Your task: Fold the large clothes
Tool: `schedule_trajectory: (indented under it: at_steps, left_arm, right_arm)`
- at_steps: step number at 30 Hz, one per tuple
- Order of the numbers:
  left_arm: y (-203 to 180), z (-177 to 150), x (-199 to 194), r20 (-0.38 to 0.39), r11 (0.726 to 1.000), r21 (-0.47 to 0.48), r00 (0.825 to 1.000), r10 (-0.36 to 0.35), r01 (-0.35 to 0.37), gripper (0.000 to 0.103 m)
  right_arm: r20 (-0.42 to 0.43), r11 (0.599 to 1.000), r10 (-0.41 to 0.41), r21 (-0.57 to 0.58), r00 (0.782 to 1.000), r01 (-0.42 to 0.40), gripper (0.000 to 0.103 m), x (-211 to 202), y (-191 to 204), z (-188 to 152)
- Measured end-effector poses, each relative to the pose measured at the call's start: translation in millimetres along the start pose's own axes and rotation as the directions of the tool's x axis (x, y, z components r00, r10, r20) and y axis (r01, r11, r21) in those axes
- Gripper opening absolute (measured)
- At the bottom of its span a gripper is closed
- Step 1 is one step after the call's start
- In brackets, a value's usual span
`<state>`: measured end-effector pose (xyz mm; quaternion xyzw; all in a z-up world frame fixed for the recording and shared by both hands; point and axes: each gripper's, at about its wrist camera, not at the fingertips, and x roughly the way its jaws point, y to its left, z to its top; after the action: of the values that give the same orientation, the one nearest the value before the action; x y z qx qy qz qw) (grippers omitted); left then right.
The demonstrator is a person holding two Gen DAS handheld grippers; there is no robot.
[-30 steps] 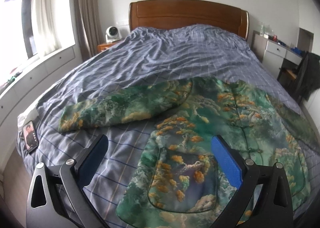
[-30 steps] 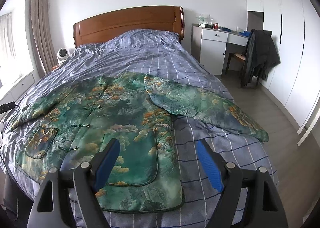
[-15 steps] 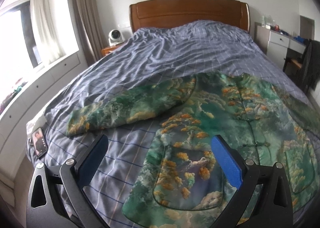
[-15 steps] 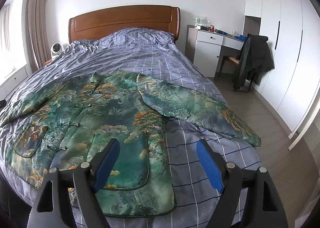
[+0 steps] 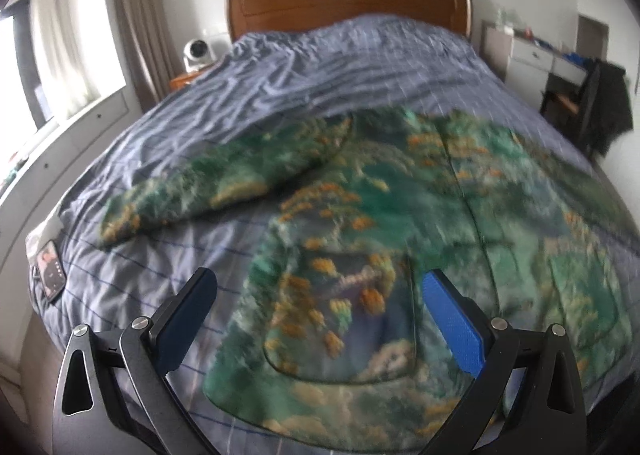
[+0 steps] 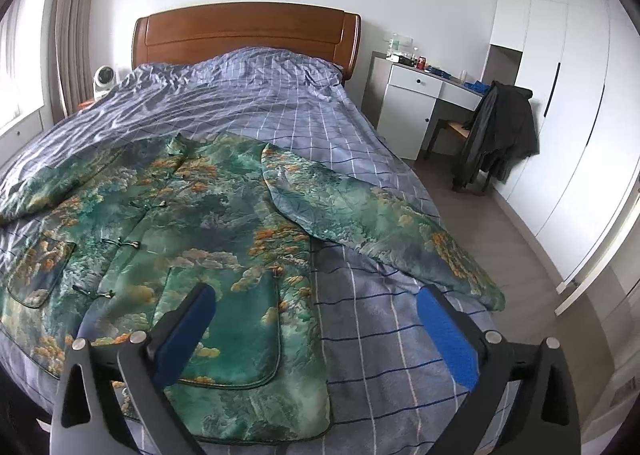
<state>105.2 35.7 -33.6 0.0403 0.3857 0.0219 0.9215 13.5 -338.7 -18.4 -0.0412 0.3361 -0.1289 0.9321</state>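
Hovering over jacket [image 6: 168, 223] on bed [image 6: 280, 127], no readable writing.
Left gripper [image 5: 316, 295] apart; right gripper [image 6: 316, 311] just widened, both empty.

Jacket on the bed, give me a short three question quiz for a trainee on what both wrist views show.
1. True or false: the jacket lies folded in half on the bed.
2. What hangs over the chair by the desk?
3. Are the right gripper and left gripper open or shut?

Key:
1. False, it lies spread flat with sleeves out.
2. A dark coat.
3. Both open, nothing between the pads; the right's jaws have just been opening.
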Motion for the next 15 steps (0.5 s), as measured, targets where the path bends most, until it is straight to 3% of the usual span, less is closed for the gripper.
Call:
schedule_trajectory:
  at_steps: [8, 15]
  left_arm:
    - [-12, -12, -6, -0.030, 0.997, 0.005, 0.996, -0.078, 0.078, 0.102]
    - [-14, -8, -8, -0.021, 0.997, 0.001, 0.997, -0.071, 0.071, 0.102]
  right_arm:
    - [0.003, 0.998, -0.038, -0.044, 0.999, 0.038, 0.102, 8, -4, 7]
    - [0.001, 0.995, -0.083, -0.049, 0.997, 0.083, 0.102, 14, -12, 12]
